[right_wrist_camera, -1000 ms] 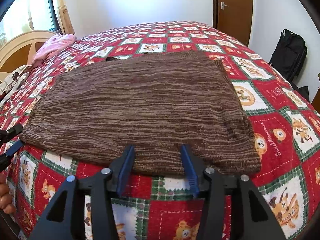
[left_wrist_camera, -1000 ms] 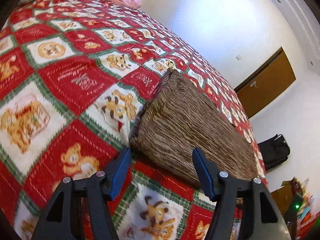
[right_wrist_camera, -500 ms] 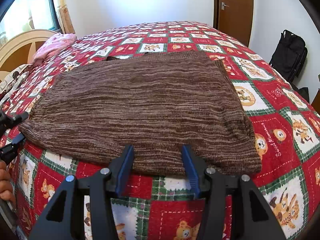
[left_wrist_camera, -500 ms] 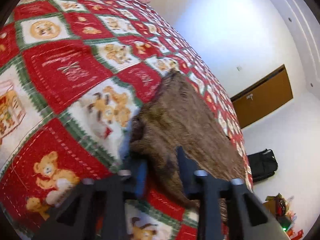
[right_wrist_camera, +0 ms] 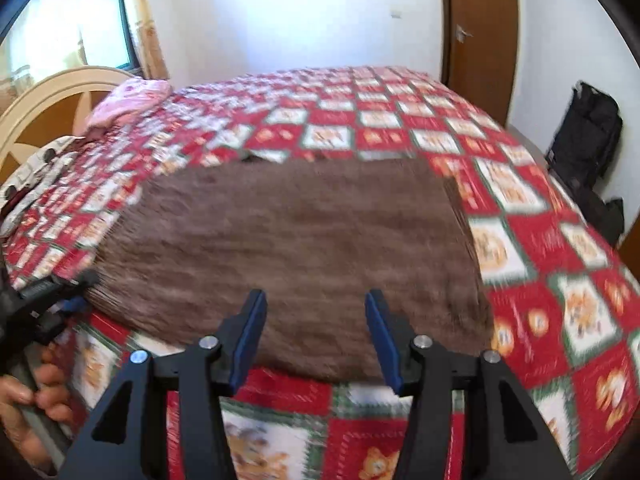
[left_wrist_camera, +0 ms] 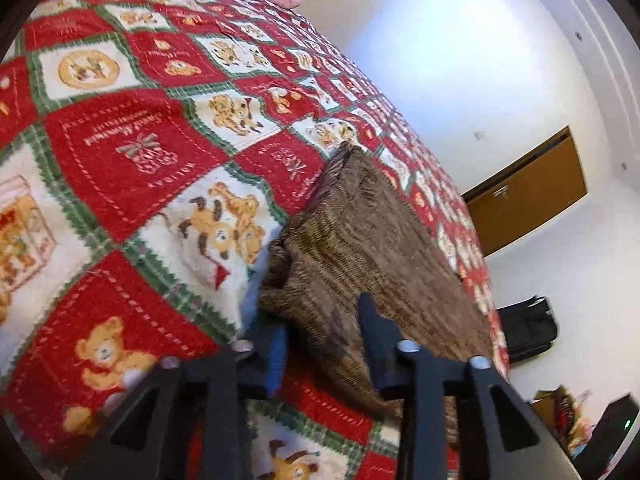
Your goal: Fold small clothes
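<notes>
1. A red teddy-bear quilt (right_wrist_camera: pixel 540 240) covers the bed; a brown door (right_wrist_camera: pixel 476 16) sits upper right.
2. The brown knit garment (right_wrist_camera: pixel 288 240) lies flat mid-frame.
3. The left tool (left_wrist_camera: pixel 320 320) has narrowed around the garment's corner; the right tool (right_wrist_camera: pixel 314 332) stays spread apart.

motion blur smears the brown knit garment (right_wrist_camera: pixel 288 248) and the bedspread (right_wrist_camera: pixel 532 240) in the right wrist view. the left gripper (left_wrist_camera: pixel 320 332) covers the garment's near corner, so its grip cannot be read. the left hand (right_wrist_camera: pixel 28 404) is cut off by the frame edge.
</notes>
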